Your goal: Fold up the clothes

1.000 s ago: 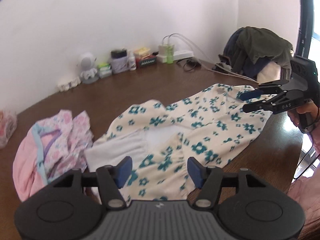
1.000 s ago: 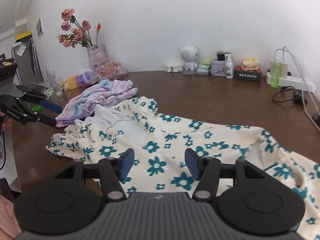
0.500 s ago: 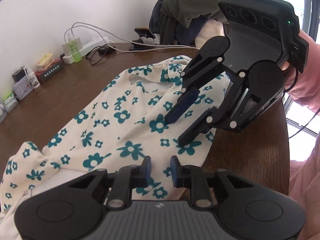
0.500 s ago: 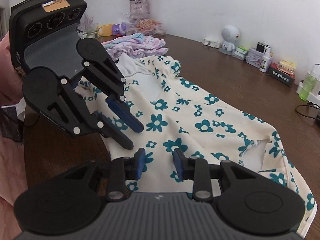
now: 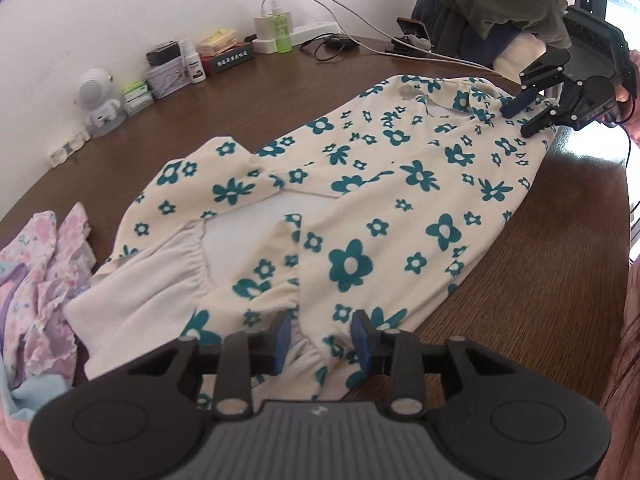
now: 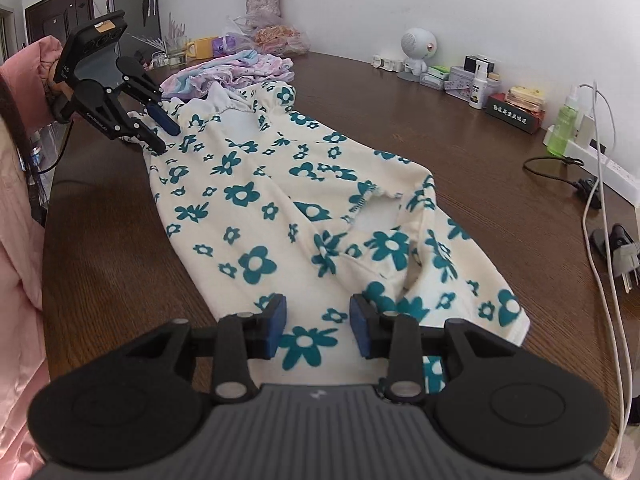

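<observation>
A cream garment with teal flowers (image 5: 380,200) lies stretched along the brown table (image 5: 540,280). Its white elastic waistband end is near my left gripper (image 5: 322,336). That gripper's jaws are opening just above the hem, with cloth lying in the gap and the pads not pressing it. In the right wrist view the same garment (image 6: 280,208) runs away from my right gripper (image 6: 318,326). Its jaws are opening over the near hem, and a flower shows between the pads. Each gripper shows in the other's view, at the far end: the right (image 5: 513,123), the left (image 6: 170,141).
A heap of pink and lilac clothes (image 5: 36,280) lies beside the waistband end. Small bottles and boxes (image 6: 480,80) line the wall. A power strip with cables (image 6: 596,200) is at the right. A chair draped in dark clothes (image 5: 492,12) stands beyond the table.
Half a second ago both grippers were close together over the garment's middle with narrow jaws. Now they sit at opposite ends, jaws a little wider.
</observation>
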The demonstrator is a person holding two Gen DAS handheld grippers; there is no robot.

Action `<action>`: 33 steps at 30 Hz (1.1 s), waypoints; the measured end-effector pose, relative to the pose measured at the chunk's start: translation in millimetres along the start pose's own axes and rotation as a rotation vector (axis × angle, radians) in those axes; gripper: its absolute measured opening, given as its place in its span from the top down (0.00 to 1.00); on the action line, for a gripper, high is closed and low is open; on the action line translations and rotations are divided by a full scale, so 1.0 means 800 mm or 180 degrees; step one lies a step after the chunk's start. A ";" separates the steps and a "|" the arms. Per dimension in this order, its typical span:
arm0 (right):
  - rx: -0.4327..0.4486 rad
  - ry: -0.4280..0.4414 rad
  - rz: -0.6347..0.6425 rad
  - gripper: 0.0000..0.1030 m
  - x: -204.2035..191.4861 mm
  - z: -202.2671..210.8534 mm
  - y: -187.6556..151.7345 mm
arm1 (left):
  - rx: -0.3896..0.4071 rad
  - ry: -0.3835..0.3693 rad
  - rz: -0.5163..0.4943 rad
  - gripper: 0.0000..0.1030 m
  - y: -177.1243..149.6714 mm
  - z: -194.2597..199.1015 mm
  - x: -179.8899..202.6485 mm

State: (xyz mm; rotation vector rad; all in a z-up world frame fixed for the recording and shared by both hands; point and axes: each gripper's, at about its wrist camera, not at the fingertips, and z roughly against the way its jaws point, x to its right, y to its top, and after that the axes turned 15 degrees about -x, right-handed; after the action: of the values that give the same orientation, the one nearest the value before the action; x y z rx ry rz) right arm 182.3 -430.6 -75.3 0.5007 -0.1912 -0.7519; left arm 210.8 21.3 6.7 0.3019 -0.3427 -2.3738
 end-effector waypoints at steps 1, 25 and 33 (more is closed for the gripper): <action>-0.0006 -0.0040 -0.0007 0.67 0.003 0.005 -0.006 | -0.0024 0.0012 -0.0010 0.68 -0.003 0.002 0.000; 0.1078 -0.0064 -0.0793 0.28 -0.075 0.070 -0.010 | 0.1404 0.0227 0.0979 0.04 -0.028 0.083 0.081; 0.1198 -0.0380 -0.1789 0.00 -0.138 0.032 -0.003 | 0.1318 0.0150 0.1457 0.02 -0.038 0.064 0.098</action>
State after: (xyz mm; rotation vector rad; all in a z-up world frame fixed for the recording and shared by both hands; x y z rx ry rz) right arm 92.9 -365.1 -53.3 0.8865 -0.3119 -1.3075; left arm 120.0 -2.2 35.3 0.4185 -0.7936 -1.8315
